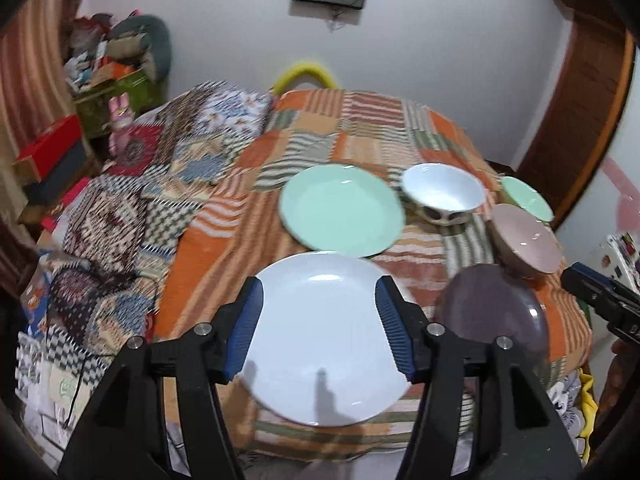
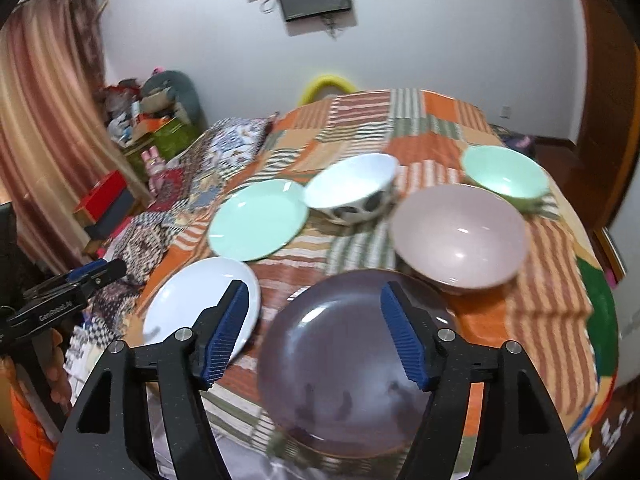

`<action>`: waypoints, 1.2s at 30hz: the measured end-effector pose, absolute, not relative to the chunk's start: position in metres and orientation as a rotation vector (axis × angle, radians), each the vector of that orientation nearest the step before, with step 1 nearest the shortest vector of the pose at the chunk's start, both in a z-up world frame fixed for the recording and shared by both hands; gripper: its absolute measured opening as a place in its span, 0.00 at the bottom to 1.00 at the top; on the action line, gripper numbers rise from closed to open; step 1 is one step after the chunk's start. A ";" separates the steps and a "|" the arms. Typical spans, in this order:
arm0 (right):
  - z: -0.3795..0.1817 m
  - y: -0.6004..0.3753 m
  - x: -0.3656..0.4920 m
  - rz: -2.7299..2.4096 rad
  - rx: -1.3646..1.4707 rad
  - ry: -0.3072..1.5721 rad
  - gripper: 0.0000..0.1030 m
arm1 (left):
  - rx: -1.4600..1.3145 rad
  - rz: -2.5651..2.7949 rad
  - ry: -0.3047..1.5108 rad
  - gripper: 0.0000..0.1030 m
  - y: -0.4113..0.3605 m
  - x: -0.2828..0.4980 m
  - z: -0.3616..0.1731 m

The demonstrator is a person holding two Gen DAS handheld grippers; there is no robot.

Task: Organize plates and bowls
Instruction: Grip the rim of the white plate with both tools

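Observation:
On a patchwork bedspread [image 1: 360, 120] lie a white plate [image 1: 320, 336], a green plate [image 1: 342, 210] and a purple plate [image 1: 492, 312]. Behind them stand a white spotted bowl [image 1: 442, 192], a pink bowl [image 1: 528, 240] and a green bowl [image 1: 526, 198]. My left gripper [image 1: 320, 282] hovers open above the white plate, its pads apart and holding nothing. My right gripper [image 2: 314, 286] hovers open over the purple plate [image 2: 344, 360], also holding nothing. In the right wrist view the pink bowl [image 2: 460, 236] sits just behind the purple plate, and the white plate [image 2: 192, 304] lies to its left.
A second patterned blanket [image 1: 120, 220] covers the bed's left side. Boxes and clutter [image 1: 108, 64] pile up by the curtain at the left. A wooden door [image 1: 580, 120] stands at the right. A yellow object [image 1: 306, 72] pokes up behind the bed's far edge.

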State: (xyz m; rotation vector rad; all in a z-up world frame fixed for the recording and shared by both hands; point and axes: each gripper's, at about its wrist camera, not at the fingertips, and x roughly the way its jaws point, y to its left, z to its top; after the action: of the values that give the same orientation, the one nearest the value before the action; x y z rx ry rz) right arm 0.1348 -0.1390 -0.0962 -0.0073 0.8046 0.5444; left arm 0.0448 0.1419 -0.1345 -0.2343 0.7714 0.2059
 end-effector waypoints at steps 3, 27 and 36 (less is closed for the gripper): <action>-0.101 -0.121 0.136 0.574 -0.034 0.815 0.64 | -0.262 0.240 0.803 0.57 0.162 0.040 -0.149; -0.183 -0.029 0.167 0.624 -0.154 1.051 0.58 | -0.433 0.210 0.969 0.46 0.213 0.051 -0.244; -0.198 -0.019 0.173 0.637 -0.174 1.121 0.35 | -0.484 0.176 0.986 0.25 0.219 0.052 -0.258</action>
State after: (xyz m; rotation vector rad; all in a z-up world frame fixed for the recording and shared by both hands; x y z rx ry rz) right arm 0.1726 -0.0193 -0.1979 -0.1739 1.1211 0.6373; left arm 0.0516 0.2190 -0.2580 -0.4843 0.9861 0.1755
